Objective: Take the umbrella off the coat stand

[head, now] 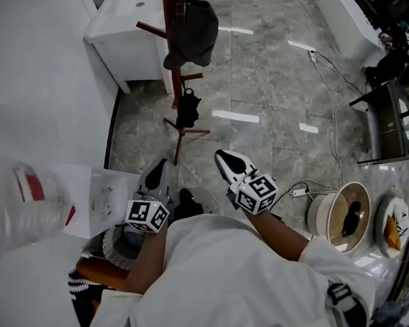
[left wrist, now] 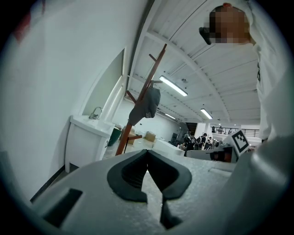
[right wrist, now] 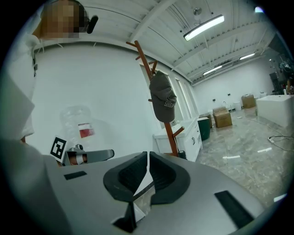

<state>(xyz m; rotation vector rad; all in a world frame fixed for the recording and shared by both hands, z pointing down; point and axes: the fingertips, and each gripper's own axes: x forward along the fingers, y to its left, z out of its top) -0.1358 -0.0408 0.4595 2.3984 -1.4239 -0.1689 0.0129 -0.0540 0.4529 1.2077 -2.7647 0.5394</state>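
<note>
A reddish wooden coat stand (head: 175, 56) rises from the grey stone floor ahead of me, and a dark cap (head: 194, 31) hangs near its top. Lower down, a small black folded umbrella (head: 187, 109) hangs on a peg. Both grippers are held level, side by side and well short of the stand. My left gripper (head: 160, 168) has its jaws together and holds nothing. My right gripper (head: 225, 158) is also shut and empty. In the left gripper view the stand (left wrist: 151, 75) and cap (left wrist: 146, 106) show above the shut jaws (left wrist: 147, 152). The right gripper view shows the cap (right wrist: 163, 102) above its shut jaws (right wrist: 147, 155).
A white sink cabinet (head: 122, 32) stands against the wall just left of the stand. A white bathtub (head: 348, 23) sits at far right, with a cable (head: 333, 101) trailing over the floor. A cable reel (head: 337, 216) and a clear water bottle (head: 18, 200) are beside me.
</note>
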